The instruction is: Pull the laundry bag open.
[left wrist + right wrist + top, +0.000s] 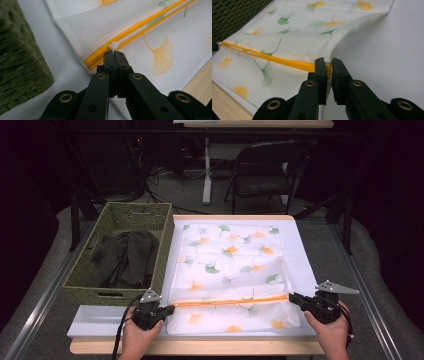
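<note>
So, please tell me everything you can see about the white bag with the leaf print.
The white bag is a flat mesh-like fabric pouch printed with orange and green ginkgo leaves. An orange zipper runs across its near part. It lies spread on the white table mat, beside the green basket. The left tool pinches the white zipper pull; the right tool grips the bag's edge at the zipper's other end.

The white mesh bag (232, 270) carries orange and green ginkgo-leaf prints (an orange zipper (230, 302) crosses it); left of the bag, an olive-green woven basket (90, 287) holds dark cloth (125, 257).
</note>
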